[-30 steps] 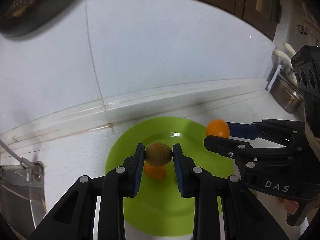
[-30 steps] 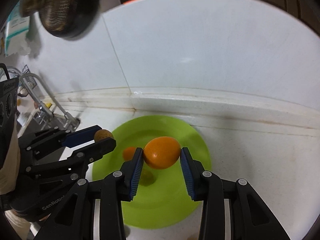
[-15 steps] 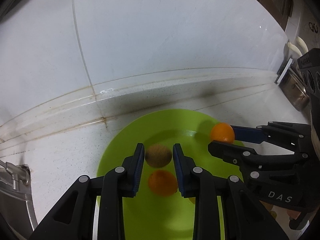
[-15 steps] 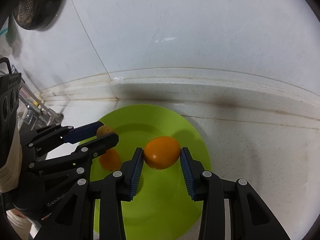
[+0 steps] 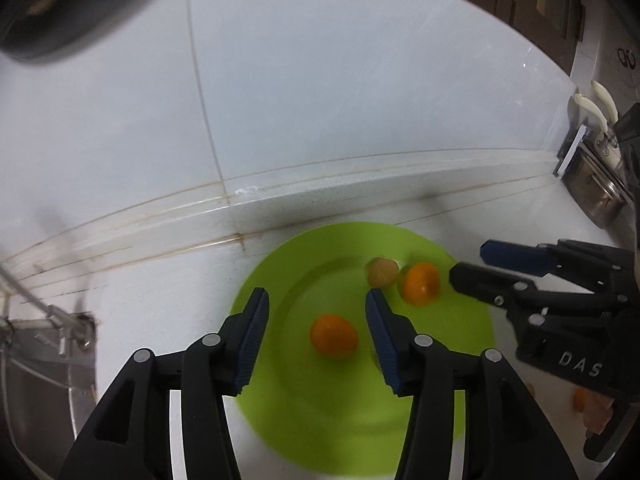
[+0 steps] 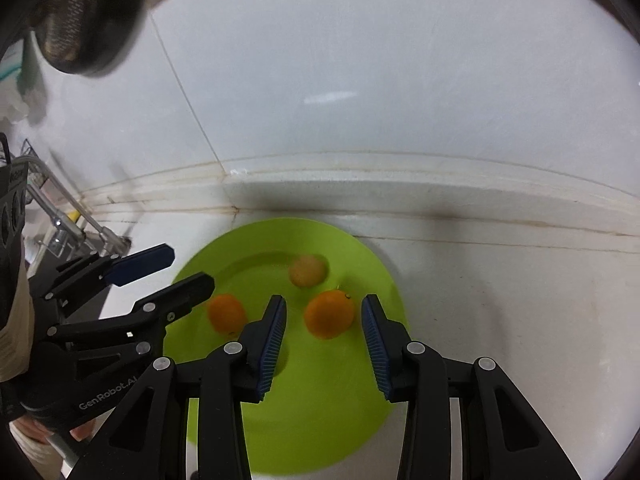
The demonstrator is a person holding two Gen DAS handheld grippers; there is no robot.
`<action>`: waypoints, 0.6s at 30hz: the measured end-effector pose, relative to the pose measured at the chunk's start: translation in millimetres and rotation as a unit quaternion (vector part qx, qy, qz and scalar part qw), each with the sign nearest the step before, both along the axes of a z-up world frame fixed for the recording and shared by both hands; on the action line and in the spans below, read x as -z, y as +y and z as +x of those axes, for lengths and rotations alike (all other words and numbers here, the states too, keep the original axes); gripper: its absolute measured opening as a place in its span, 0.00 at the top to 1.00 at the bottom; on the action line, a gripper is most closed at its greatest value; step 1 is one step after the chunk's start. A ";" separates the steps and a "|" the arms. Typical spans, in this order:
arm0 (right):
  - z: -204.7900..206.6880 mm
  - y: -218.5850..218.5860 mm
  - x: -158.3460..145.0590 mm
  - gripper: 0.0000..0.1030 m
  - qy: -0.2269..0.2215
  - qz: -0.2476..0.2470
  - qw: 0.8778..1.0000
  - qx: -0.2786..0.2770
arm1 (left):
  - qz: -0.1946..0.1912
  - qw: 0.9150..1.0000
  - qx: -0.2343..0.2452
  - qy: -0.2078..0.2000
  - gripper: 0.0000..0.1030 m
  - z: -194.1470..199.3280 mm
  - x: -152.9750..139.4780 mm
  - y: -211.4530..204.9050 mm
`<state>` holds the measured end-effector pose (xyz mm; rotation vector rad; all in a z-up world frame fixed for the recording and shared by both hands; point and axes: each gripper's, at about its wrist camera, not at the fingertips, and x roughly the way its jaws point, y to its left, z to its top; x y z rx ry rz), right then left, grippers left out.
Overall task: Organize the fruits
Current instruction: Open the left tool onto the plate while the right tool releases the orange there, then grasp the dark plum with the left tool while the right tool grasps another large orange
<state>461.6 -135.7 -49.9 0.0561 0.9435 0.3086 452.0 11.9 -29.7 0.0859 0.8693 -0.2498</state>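
A lime green plate [image 5: 348,420] [image 6: 328,400] lies on the white counter and holds three fruits. A small brown fruit [image 5: 383,272] [image 6: 307,271] rests near its far side. One orange [image 5: 333,335] [image 6: 226,314] lies in front of my left gripper [image 5: 316,312], which is open and empty above the plate. A second orange [image 5: 420,283] [image 6: 329,314] lies between the spread fingers of my right gripper [image 6: 324,320], which is open and not touching it. The right gripper also shows in the left wrist view [image 5: 476,264], and the left gripper in the right wrist view [image 6: 188,270].
A raised white ledge [image 5: 280,208] and tiled wall stand behind the plate. A sink with a tap [image 6: 64,220] lies to the left. A steel pot [image 5: 596,184] stands at the far right. A dark strainer [image 6: 80,20] hangs at the upper left.
Both grippers have opened. The brown fruit left the left gripper and the orange left the right gripper; both now rest on the plate. Both grippers have drawn back slightly.
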 end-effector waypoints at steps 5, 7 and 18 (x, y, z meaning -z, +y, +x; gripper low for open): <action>-33.7 -3.7 -27.0 0.54 -0.041 -0.002 0.999 0.003 | -0.008 1.000 -0.011 -0.024 0.43 -36.6 -20.7 5.6; -46.5 -3.8 -35.6 0.54 -0.055 0.000 0.998 0.004 | -0.015 0.999 -0.015 -0.030 0.40 -50.3 -28.0 9.2; -128.0 -2.4 -65.9 0.48 -0.129 -0.020 0.991 0.017 | -0.004 0.995 -0.036 -0.093 0.25 -132.8 -52.4 21.3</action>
